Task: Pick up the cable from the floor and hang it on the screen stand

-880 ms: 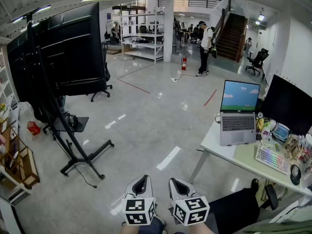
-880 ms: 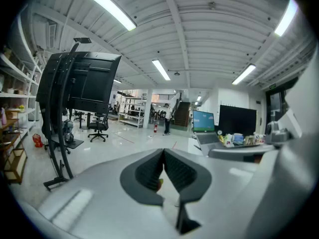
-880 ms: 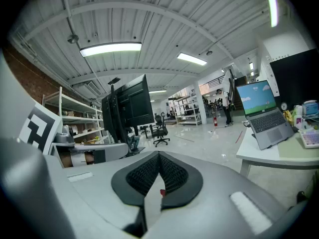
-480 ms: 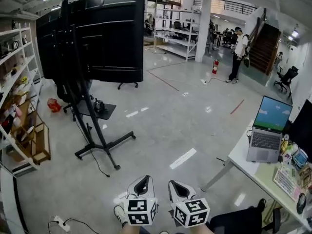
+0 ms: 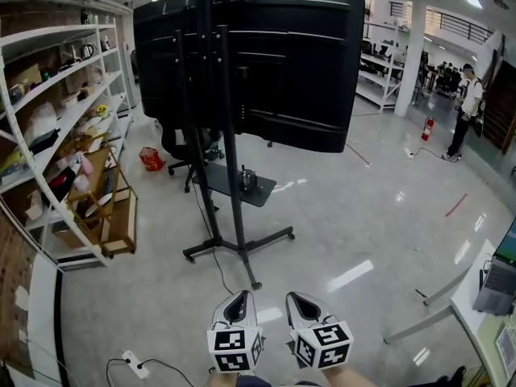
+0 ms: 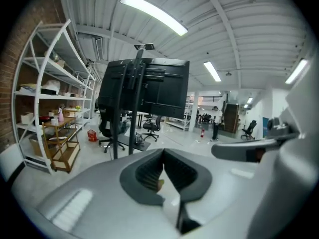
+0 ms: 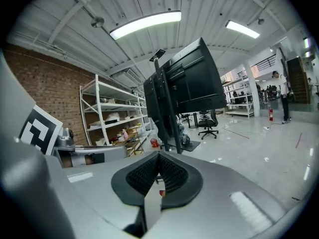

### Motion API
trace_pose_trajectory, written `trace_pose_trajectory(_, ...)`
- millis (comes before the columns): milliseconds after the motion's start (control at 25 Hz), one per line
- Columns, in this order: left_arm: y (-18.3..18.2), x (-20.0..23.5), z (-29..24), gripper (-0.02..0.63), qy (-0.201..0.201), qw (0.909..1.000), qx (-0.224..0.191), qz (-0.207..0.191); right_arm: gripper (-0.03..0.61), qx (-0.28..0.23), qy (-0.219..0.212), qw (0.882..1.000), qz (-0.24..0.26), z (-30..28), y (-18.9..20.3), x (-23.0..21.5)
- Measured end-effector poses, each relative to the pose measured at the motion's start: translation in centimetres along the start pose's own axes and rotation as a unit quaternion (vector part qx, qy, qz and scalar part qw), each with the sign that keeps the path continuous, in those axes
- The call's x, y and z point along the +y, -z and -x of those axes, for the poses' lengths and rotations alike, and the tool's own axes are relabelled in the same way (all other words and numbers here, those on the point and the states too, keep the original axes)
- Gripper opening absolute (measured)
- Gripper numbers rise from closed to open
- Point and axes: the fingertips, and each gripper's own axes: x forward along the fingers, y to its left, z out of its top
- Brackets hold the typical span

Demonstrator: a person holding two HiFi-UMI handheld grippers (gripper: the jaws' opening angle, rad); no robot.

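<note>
The screen stand (image 5: 230,160) is a black post on a legged base, carrying a large black screen (image 5: 266,55) seen from the back; it stands mid-floor ahead of me. A thin black cable (image 5: 216,256) trails from the stand down onto the floor. A white power strip (image 5: 133,365) with another black cable (image 5: 173,368) lies at the lower left. My left gripper (image 5: 239,296) and right gripper (image 5: 297,297) sit side by side at the bottom edge, both shut and empty, short of the stand's base. The stand (image 6: 134,108) rises beyond the shut left gripper (image 6: 163,151), and the stand (image 7: 167,108) likewise beyond the right gripper (image 7: 159,154).
White shelving (image 5: 64,127) full of items lines the left wall, with a wooden cart (image 5: 113,216) in front. An office chair (image 5: 189,147) and a red object (image 5: 151,159) sit behind the stand. A desk leg (image 5: 427,317) shows at right. A person (image 5: 464,111) stands far back.
The view has swung left and nearer to the screen stand; the desk with the laptop has slid off to the right. The power strip came into sight. Both grippers stay shut, low in view.
</note>
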Motion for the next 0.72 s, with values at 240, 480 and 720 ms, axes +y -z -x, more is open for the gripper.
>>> trace_pose_trajectory(240,-2.1,13.2,-1.9,0.008,-0.05,0.9985,-0.002,0.021,-0.002,0.012,-0.045,0.999,0.01,-11.2,-1.5,6.9)
trace_pose_trajectory(480,-2.6,22.6,-4.3,0.008,-0.095,0.9949,0.006,0.035,-0.002,0.037,-0.074,0.996,0.021,-20.2,-2.1,10.1)
trace_pose_trajectory(720,-2.2,30.7,-10.2,0.008,-0.123,0.9905,0.019,0.059,-0.002,0.065,-0.089,0.994,0.022,-31.3,-2.0,10.5)
